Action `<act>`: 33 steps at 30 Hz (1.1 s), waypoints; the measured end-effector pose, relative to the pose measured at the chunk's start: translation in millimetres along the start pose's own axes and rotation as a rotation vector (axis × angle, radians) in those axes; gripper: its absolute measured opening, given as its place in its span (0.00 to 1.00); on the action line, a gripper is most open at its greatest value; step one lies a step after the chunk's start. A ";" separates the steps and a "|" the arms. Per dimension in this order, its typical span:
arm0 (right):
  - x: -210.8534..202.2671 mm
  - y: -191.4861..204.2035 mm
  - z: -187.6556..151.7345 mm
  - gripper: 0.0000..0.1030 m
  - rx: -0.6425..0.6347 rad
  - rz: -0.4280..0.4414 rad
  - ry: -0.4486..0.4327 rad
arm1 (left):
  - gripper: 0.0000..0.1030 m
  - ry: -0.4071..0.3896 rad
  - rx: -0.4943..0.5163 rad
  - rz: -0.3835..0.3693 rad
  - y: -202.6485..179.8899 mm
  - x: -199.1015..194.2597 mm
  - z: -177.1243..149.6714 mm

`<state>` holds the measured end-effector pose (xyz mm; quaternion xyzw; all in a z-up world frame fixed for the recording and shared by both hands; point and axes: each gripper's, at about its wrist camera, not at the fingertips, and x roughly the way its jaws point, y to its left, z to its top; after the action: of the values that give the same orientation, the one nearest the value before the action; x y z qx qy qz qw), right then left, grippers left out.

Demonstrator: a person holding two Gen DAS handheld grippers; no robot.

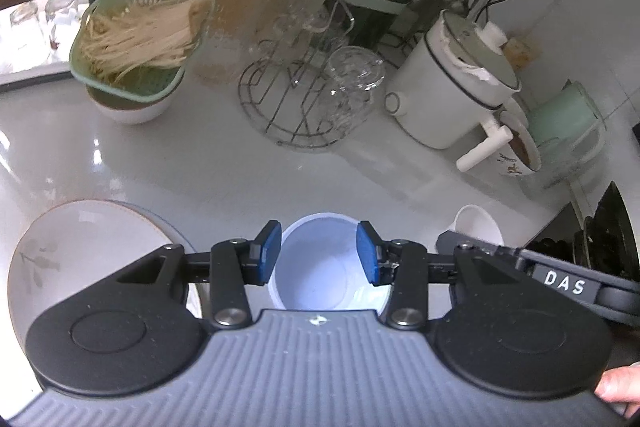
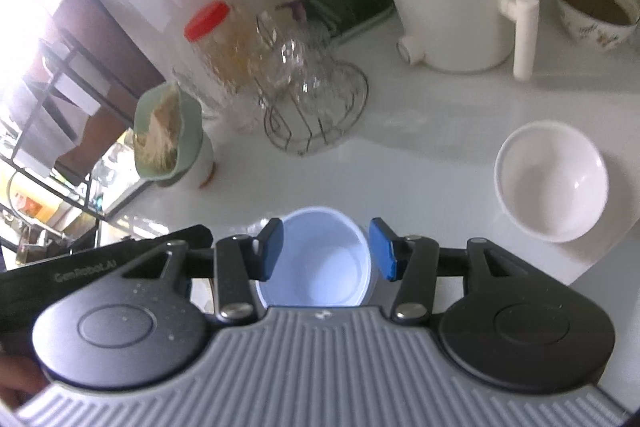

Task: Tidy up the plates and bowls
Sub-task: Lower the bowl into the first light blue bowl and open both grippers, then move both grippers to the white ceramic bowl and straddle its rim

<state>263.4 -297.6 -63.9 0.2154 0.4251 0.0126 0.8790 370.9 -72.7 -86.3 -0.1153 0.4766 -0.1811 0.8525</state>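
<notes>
While both grippers' jaws stood spread over the pale blue bowl (image 1: pixel 320 267) untouched, a careless dip could have knocked it across the table (image 1: pixel 240 179).

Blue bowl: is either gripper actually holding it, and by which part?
Neither. The blue bowl sits on the counter under both grippers. Left gripper and right gripper are open; their pads stand clear of the rim on both sides.

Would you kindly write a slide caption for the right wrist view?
Right hand-held gripper open above a pale blue bowl, white bowl to its right on the counter.
</notes>
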 end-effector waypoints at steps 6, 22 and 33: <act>-24.7 3.3 3.3 0.50 -0.034 -0.017 -0.086 | 0.46 -0.049 0.040 0.000 -9.0 -14.6 -0.7; -62.2 -4.2 -6.3 0.50 -0.105 -0.104 -0.241 | 0.59 -0.030 0.137 -0.033 -41.3 -5.4 -6.4; -76.3 -33.5 -24.0 0.50 -0.112 -0.256 -0.316 | 0.71 -0.015 0.234 -0.037 -83.3 14.4 -4.5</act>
<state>191.3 -334.8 -33.4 0.1096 0.3045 -0.1095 0.9398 357.4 -154.5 -68.9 -0.0253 0.4438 -0.2503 0.8601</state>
